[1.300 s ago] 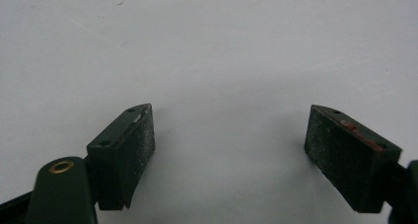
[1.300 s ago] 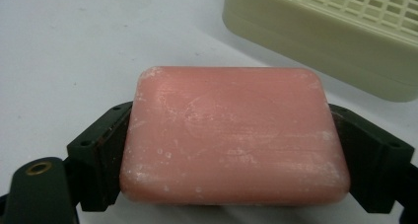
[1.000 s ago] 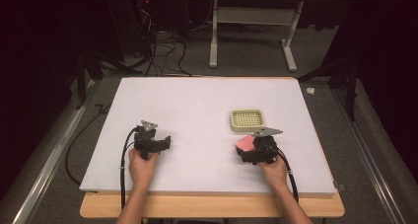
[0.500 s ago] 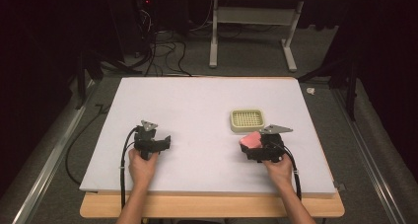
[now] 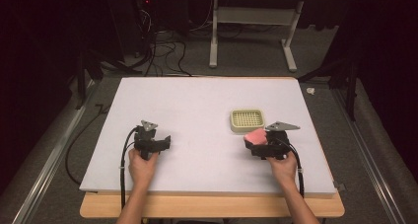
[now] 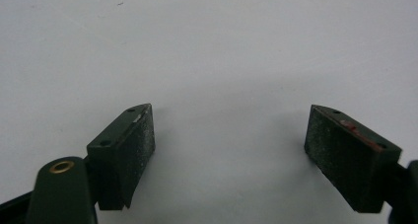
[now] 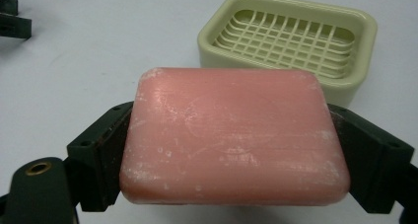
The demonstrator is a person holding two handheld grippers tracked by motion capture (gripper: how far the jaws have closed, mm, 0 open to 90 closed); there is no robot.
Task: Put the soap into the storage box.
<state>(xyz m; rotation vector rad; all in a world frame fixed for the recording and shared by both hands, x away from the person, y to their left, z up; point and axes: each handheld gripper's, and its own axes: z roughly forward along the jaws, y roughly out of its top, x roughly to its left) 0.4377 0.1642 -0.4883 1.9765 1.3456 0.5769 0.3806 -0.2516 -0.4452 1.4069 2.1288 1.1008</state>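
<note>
Soap is your concern here, a pink bar (image 7: pixel 231 137) held between the jaws of your right gripper (image 5: pixel 259 144), just short of the dish.

Start at your left: the left gripper (image 5: pixel 161 144) rests low over the white table (image 5: pixel 197 105), its jaws spread wide with nothing between them. Its pads (image 6: pixel 140 140) look rough and grainy, and the one on the far side carries a faint reddish smear.

Moving right, your right gripper's jaws are closed on the two short ends of the bar, which sits flat and broad side up. The bar is a rounded rectangle, matte and waxy, with whitish scuffs across its top. Expect it to be firm and fairly light, but slick; it could dent or squirt out if you squeeze hard. Keep hold of the short ends with an even, moderate grip.

Farthest right and just beyond the bar stands the soap dish (image 7: pixel 291 36), pale green hard plastic with a raised rim and a grid floor. Its shape matches the bar's, so you will probably need to line them up squarely.
</note>
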